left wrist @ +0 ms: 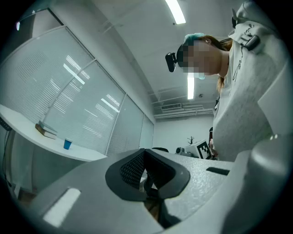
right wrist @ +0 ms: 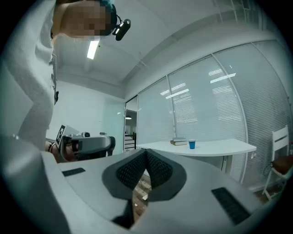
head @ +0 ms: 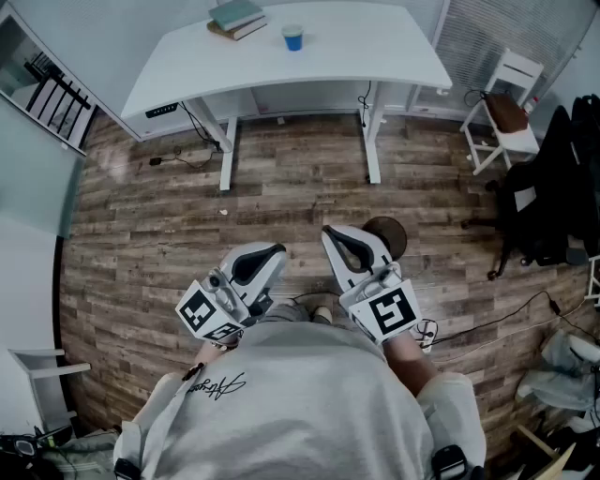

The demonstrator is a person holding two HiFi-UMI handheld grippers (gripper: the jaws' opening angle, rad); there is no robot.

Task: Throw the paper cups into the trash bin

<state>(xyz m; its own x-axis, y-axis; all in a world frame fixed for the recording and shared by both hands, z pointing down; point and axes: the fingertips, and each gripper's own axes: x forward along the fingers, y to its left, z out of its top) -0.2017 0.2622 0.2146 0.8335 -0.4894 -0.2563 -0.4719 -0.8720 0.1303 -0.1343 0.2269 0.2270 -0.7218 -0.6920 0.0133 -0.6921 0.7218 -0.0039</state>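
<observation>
Round brown object (head: 394, 233) on floor (head: 281, 187), half hidden behind right gripper (head: 333, 234)

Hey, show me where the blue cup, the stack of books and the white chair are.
blue cup (head: 292, 38), head view, on the middle of its side.
stack of books (head: 236, 16), head view, on the top book's cover.
white chair (head: 517, 67), head view, on its backrest.

Wood-plank floor (head: 281, 197) (cables (head: 202, 155) trailing), white desk (head: 375, 47), white chair (head: 518, 67) beside it, slatted blinds (right wrist: 206, 105), ceiling strip lights (left wrist: 175, 11).
</observation>
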